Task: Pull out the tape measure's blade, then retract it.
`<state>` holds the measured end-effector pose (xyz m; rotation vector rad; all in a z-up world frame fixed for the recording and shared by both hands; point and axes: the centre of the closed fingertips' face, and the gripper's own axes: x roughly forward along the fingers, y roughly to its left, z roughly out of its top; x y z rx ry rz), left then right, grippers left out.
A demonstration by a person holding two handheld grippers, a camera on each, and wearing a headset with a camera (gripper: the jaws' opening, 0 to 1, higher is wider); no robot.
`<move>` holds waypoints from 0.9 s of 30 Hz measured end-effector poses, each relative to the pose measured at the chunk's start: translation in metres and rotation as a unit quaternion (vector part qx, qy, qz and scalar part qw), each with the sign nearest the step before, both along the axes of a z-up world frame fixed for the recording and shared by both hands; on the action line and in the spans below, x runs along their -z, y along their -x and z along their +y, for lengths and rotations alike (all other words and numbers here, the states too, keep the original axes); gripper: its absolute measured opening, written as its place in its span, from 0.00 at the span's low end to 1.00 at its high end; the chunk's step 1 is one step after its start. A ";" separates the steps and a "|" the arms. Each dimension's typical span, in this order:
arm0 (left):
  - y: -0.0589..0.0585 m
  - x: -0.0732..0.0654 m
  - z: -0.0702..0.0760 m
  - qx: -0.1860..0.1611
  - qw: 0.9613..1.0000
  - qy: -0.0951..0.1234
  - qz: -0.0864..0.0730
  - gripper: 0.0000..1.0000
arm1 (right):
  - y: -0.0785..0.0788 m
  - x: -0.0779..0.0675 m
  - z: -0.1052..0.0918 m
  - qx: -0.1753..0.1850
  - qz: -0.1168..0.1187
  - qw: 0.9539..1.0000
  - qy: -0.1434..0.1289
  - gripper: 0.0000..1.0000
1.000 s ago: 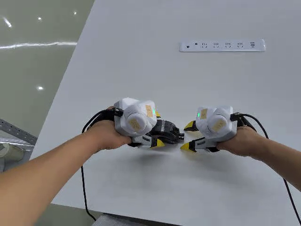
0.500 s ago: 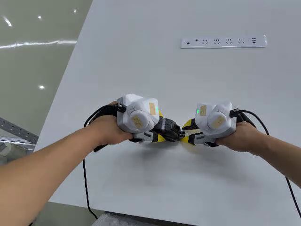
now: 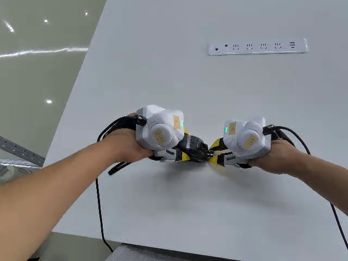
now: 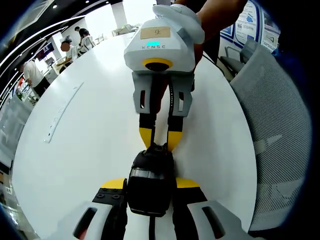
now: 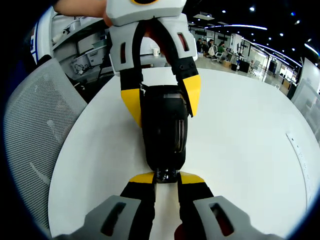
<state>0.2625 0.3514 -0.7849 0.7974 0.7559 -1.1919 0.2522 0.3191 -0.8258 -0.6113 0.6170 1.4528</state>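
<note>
Tape measure [image 5: 164,125], black-cased, sits near the near edge of the bench [image 3: 217,87], well apart from the power strip [image 3: 257,47] by the far edge. The left gripper [image 4: 151,183] clamps the case between its jaws. The right gripper [image 5: 167,178] faces it, jaws pinched on the end hook [image 4: 157,148]. The blade is not yet drawn. The case looks rigid, compact and fairly weighty, so a firm side grip suits it. The hook is small and slick, and the sprung blade would likely snap back if released.
</note>
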 end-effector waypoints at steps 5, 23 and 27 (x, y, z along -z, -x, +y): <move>0.000 0.000 -0.001 0.005 1.000 -0.009 0.003 0.30 | 0.000 0.000 -0.001 0.001 -0.007 1.000 0.005 0.12; 0.001 0.000 0.000 0.017 1.000 -0.016 0.005 0.28 | 0.001 -0.001 -0.004 -0.009 -0.017 1.000 0.009 0.10; 0.000 0.001 0.000 0.013 1.000 -0.016 0.005 0.28 | 0.000 -0.001 -0.008 -0.005 -0.015 1.000 0.011 0.10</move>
